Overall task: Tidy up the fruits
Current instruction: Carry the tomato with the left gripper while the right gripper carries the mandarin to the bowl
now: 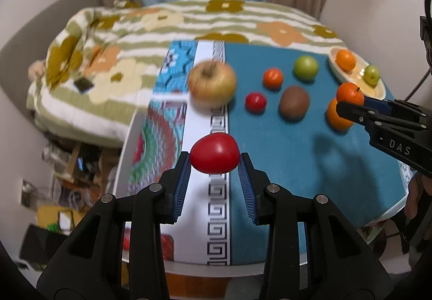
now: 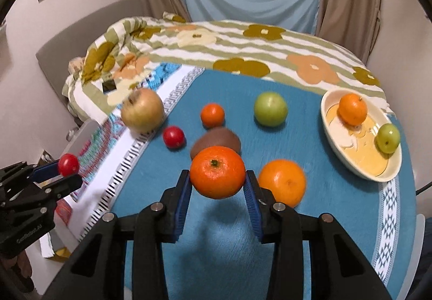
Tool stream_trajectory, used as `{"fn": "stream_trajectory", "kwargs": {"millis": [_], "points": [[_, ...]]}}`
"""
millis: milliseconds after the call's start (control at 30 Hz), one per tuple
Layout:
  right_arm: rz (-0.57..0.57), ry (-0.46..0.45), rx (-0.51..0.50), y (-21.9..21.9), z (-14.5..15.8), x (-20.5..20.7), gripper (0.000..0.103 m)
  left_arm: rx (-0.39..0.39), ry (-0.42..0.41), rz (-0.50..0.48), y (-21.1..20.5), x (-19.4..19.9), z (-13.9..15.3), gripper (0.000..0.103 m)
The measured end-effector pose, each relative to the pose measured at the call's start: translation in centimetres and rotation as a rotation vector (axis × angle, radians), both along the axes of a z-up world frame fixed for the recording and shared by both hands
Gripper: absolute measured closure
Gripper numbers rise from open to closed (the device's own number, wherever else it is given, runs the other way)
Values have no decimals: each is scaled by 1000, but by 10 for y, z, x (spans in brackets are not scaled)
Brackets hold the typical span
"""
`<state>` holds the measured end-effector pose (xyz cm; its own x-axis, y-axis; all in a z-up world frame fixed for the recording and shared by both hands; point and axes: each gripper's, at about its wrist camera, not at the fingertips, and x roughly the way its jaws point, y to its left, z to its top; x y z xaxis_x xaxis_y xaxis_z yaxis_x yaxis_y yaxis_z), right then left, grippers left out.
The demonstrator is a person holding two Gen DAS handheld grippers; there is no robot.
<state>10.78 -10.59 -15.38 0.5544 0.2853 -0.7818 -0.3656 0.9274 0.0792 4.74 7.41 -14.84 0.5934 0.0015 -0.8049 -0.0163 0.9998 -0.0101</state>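
Note:
My left gripper (image 1: 214, 162) is shut on a red tomato-like fruit (image 1: 214, 153) and holds it above the table's left side; it also shows in the right wrist view (image 2: 68, 164). My right gripper (image 2: 218, 182) is shut on a mandarin (image 2: 217, 171) above the blue cloth; it also shows in the left wrist view (image 1: 350, 94). A cream bowl (image 2: 351, 162) at the right holds an orange fruit (image 2: 352, 109) and a small green fruit (image 2: 388, 138). On the cloth lie a large apple (image 2: 142, 110), a small red fruit (image 2: 174, 137), a small mandarin (image 2: 212, 115), a kiwi (image 2: 216, 139), a green apple (image 2: 270, 109) and an orange (image 2: 282, 182).
The table carries a blue cloth (image 2: 297, 232) with a patterned white border (image 1: 216, 219). A bed with a flowered blanket (image 2: 243, 41) stands right behind the table. Clutter lies on the floor (image 1: 67, 178) to the left.

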Motion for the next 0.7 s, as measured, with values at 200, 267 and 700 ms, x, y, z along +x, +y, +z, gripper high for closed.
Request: {"fn": "stream_trajectory", "kwargs": {"millis": [200,267,700], "points": [[-43,-31,44,-22,36,-2,67,21,-52,-77,-20,19,34,62],[-64,-37,52,-34,43,-1,67,17,-65,-102,-30,28,42,62],[-188,-28,82,-143,59,33,67,-49,-96,-237,-131,102,65,62]]}}
